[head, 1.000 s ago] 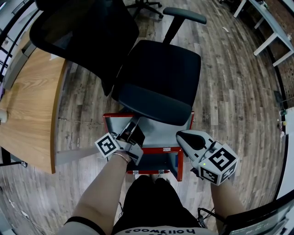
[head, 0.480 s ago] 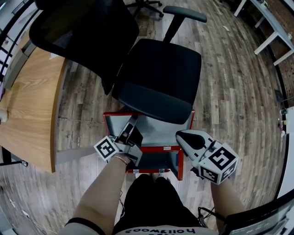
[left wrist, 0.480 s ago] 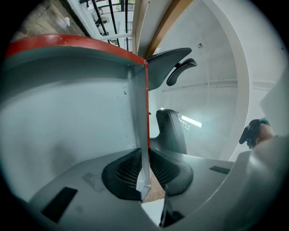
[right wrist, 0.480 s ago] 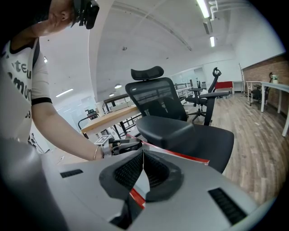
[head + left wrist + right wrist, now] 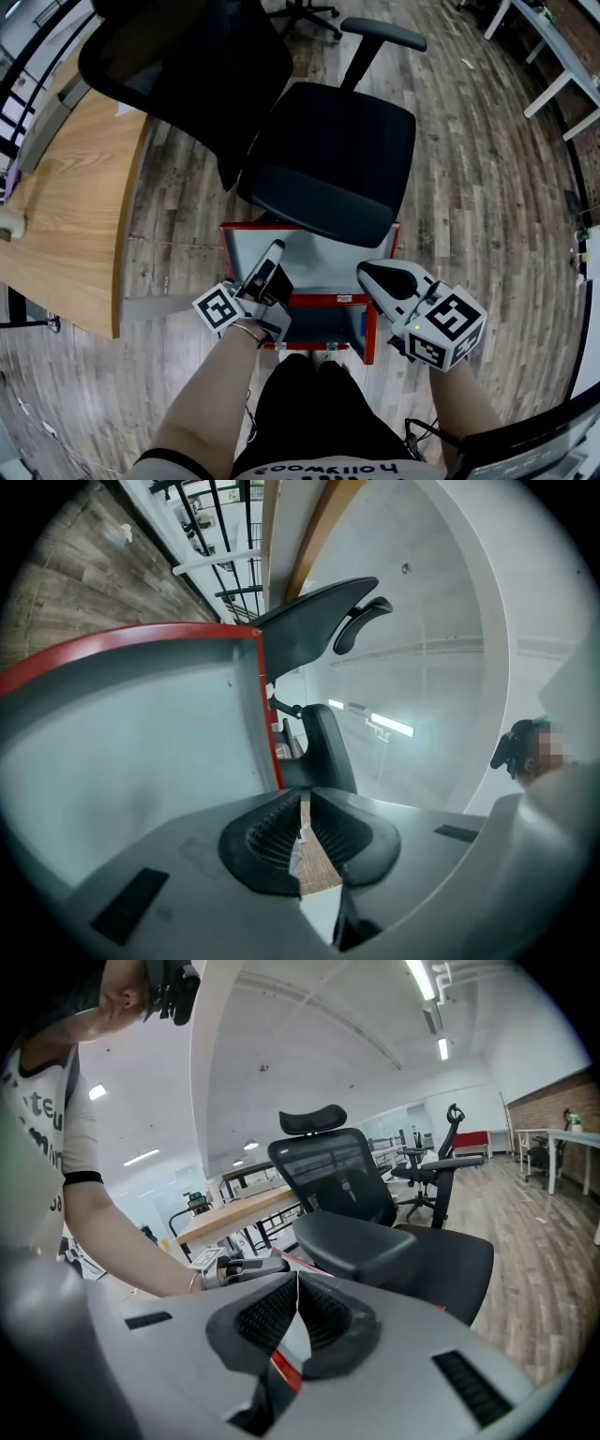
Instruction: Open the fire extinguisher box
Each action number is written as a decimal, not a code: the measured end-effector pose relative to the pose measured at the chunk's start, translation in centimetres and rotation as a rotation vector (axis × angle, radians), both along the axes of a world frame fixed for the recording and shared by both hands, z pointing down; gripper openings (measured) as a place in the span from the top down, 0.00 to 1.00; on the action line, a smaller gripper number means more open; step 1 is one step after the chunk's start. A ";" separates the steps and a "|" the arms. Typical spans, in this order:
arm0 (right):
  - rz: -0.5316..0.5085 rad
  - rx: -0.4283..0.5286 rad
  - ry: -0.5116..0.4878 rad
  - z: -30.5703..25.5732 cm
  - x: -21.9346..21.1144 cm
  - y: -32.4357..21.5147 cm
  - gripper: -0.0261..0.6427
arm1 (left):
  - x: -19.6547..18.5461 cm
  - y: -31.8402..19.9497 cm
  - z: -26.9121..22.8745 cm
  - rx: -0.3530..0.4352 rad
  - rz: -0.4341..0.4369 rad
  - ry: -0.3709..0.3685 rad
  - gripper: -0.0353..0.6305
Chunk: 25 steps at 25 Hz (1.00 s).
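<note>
The red fire extinguisher box (image 5: 323,301) stands on the floor in front of my knees. Its grey lid (image 5: 328,267) is raised and leans back under the chair seat, and the dark inside (image 5: 314,328) shows. My left gripper (image 5: 275,249) lies against the lid's left part, shut to a hairline slit. In the left gripper view (image 5: 305,803) the lid (image 5: 141,752) with its red rim fills the left side, outside the jaws. My right gripper (image 5: 367,272) hovers over the box's right corner, shut, nothing held (image 5: 297,1283).
A black office chair (image 5: 328,159) stands directly behind the box, its seat overhanging the lid. A wooden desk (image 5: 66,206) is at the left. Wood-plank floor runs to the right, with white table legs (image 5: 553,84) at the far right.
My left gripper has shifted slightly along the lid. The right gripper has stayed where it was.
</note>
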State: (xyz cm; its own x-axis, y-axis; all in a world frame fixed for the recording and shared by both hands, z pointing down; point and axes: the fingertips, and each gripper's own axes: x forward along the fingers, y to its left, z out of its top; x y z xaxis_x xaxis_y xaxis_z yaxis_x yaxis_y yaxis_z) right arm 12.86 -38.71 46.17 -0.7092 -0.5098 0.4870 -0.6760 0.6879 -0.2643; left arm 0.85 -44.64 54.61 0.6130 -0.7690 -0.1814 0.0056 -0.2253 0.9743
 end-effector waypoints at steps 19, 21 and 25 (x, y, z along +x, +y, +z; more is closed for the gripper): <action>-0.155 0.177 -0.013 -13.2 -1.2 5.0 0.94 | 2.6 12.3 -24.6 0.497 0.169 -0.489 0.93; -0.171 0.187 -0.036 -14.7 -1.3 6.3 0.94 | 2.2 14.3 -27.1 0.531 0.121 -0.526 0.93; -0.199 0.223 -0.048 -17.1 -2.1 9.0 0.94 | 1.0 17.4 -29.9 0.572 0.071 -0.617 0.93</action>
State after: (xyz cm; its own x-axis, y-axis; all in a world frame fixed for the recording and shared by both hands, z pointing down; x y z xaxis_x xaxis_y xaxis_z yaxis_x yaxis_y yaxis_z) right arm 10.79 -29.74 29.11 -0.8255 -0.4490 0.3420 -0.5125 0.8502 -0.1208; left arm 1.83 -27.22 24.74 0.7732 -0.6166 -0.1480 -0.4572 -0.7039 0.5436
